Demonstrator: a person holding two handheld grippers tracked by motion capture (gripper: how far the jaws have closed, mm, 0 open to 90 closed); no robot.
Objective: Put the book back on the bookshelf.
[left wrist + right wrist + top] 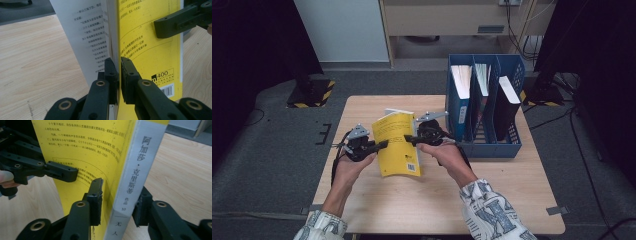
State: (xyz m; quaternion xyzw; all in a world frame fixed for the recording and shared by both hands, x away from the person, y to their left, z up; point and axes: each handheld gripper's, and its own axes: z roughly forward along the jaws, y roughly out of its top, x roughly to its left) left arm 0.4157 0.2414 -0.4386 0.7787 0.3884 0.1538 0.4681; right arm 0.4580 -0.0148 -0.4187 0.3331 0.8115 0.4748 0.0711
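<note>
The left gripper has its jaws pressed tight together on the yellow back cover of a paperback book, pinching that cover alone near its outer edge while the white pages hang free beside it. The right gripper straddles the grey spine, one jaw against the cover, the other behind the spine, gripping the full thickness of the book. Both hands come up from the near edge of the table, palms turned inward, holding the book upright and off the wood above the table's middle. A blue file rack with other books stands at the far right corner, just beside the right gripper.
</note>
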